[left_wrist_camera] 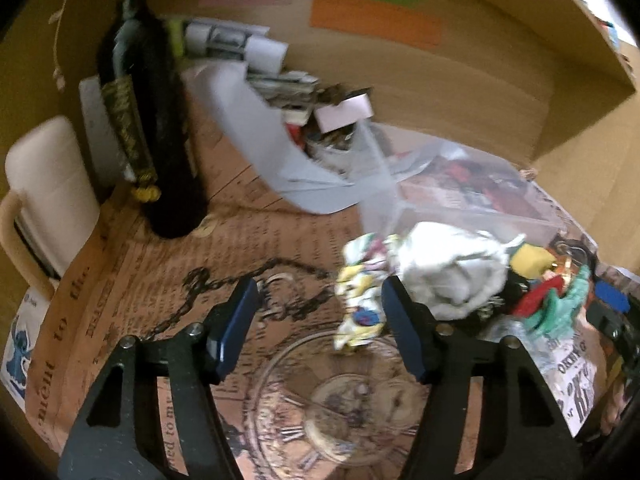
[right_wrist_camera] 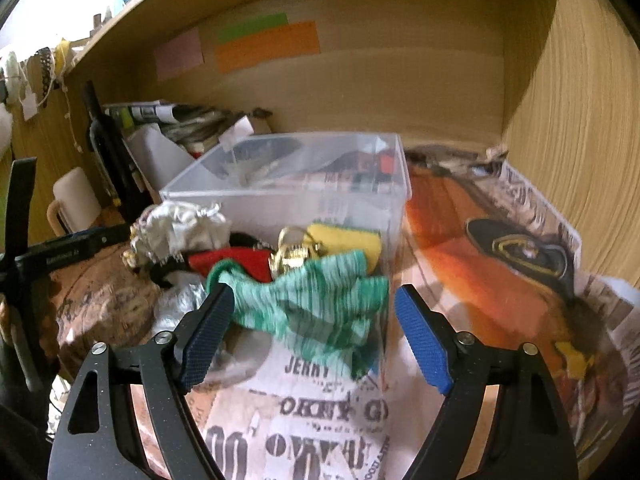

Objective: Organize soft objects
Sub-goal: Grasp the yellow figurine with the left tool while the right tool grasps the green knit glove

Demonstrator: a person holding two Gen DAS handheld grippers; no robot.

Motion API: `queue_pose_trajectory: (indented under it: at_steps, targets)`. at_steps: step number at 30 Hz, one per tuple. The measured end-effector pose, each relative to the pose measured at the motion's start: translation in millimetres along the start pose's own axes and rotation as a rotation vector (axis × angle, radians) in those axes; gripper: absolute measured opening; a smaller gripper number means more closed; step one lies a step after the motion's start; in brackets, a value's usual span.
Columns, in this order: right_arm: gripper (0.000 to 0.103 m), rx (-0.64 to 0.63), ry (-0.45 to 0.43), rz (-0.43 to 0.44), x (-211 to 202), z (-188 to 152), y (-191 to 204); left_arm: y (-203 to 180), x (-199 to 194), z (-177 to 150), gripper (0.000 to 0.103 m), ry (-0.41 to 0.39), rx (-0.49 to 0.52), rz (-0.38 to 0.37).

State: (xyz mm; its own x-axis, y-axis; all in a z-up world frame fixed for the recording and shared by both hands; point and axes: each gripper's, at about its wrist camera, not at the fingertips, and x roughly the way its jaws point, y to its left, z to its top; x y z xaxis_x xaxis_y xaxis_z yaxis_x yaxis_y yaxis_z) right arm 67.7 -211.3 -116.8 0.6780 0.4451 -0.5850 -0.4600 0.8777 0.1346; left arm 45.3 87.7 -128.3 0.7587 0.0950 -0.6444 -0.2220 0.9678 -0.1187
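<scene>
Loosely crumpled green knit cloth (right_wrist_camera: 316, 304), ribbed blue fingers (right_wrist_camera: 424, 344) apart, clear box (right_wrist_camera: 360, 184)

my left camera looks down close over the printed paper (left_wrist_camera: 120, 320) toward the back wall (left_wrist_camera: 460, 92). my right one faces the clear box (right_wrist_camera: 304, 184) closely. both share the cloth pile (left_wrist_camera: 452, 268).
</scene>
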Motion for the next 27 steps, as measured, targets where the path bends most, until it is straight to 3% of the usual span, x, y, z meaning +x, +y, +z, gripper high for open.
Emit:
queue_pose_trajectory:
  at_steps: [7,11,19,24,27]
  targets:
    - [0.069,0.015,0.051,0.009,16,-6,-1,0,22,2,0.064,0.086,0.003,-0.065]
    - [0.055,0.022,0.058,0.006,21,-8,-3,-11,36,6,0.063,0.118,0.038,-0.073]
    - [0.033,0.045,0.058,0.03,27,-10,-9,-14,58,3,0.025,0.187,0.047,-0.087]
    - [0.023,0.029,0.029,0.031,14,-8,-9,-12,46,0,0.018,0.142,0.048,-0.065]
    - [0.023,0.031,-0.004,0.023,2,-5,-12,-9,35,0,0.016,0.114,0.047,-0.049]
